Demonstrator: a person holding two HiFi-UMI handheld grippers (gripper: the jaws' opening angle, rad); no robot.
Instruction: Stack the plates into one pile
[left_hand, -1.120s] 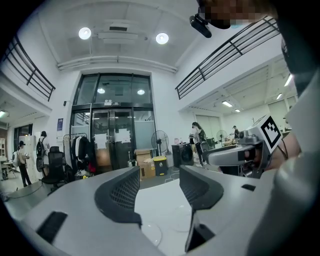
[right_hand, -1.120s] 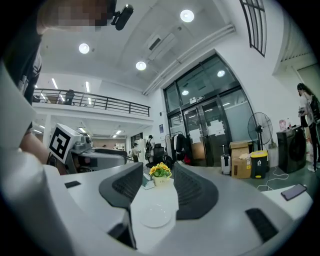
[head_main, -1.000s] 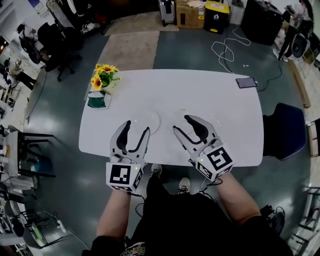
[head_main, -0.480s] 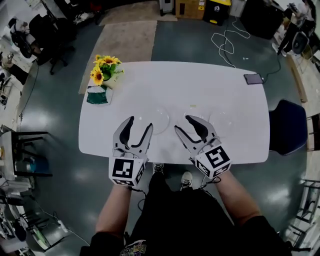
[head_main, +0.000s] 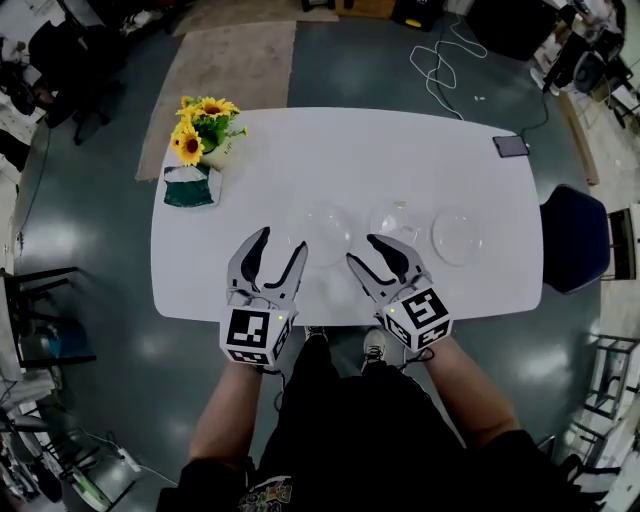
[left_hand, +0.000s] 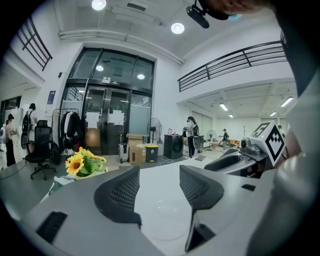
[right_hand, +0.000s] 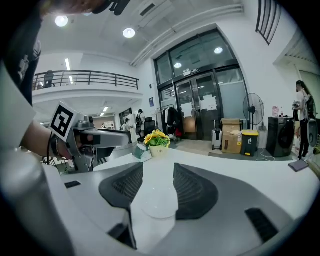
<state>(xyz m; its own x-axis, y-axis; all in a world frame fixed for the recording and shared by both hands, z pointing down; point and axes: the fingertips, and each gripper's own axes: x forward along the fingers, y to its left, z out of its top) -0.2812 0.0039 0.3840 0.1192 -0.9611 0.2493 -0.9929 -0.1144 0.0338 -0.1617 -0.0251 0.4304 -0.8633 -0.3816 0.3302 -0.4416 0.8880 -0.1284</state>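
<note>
Three clear plates lie in a row on the white table (head_main: 250, 160): a left plate (head_main: 320, 228), a middle plate (head_main: 395, 220) and a right plate (head_main: 458, 235). My left gripper (head_main: 280, 245) is open over the table's front, its tips just short of the left plate. In the left gripper view that plate (left_hand: 166, 220) shows low between the open left gripper (left_hand: 159, 172). My right gripper (head_main: 365, 252) is open too, just in front of the middle plate. The right gripper view has a clear plate (right_hand: 159, 206) between the spread right gripper (right_hand: 158, 167). Neither gripper holds anything.
A pot of sunflowers (head_main: 205, 125) and a green packet (head_main: 188, 188) stand at the table's far left. A phone (head_main: 511, 146) lies at the far right corner. A blue chair (head_main: 570, 240) stands by the right end. Cables lie on the floor beyond.
All three plates now show clearly in the head view. Both grippers stay open and have held about the same place near the front edge.
</note>
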